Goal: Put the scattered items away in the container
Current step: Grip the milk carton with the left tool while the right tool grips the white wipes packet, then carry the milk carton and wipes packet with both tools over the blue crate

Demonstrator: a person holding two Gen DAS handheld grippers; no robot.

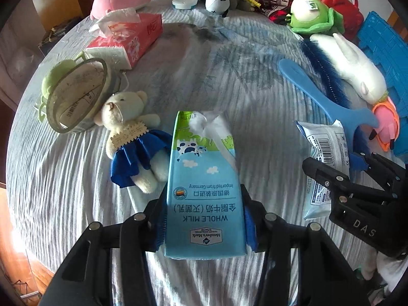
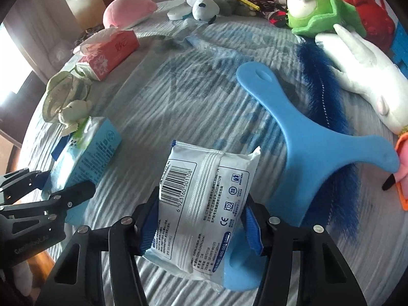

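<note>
Bedspread (image 1: 229, 76) clutter remains: left tongs (image 1: 204, 219) clamp milk carton (image 1: 204, 191), right tongs (image 2: 201, 219) clamp wipes (image 2: 201, 204); blue crate (image 1: 382, 43) upper right.

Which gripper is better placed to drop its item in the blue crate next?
Probably right: the right gripper, holding the wipes pack, is on the side of the blue crate; the left gripper holds the milk carton farther away.
</note>
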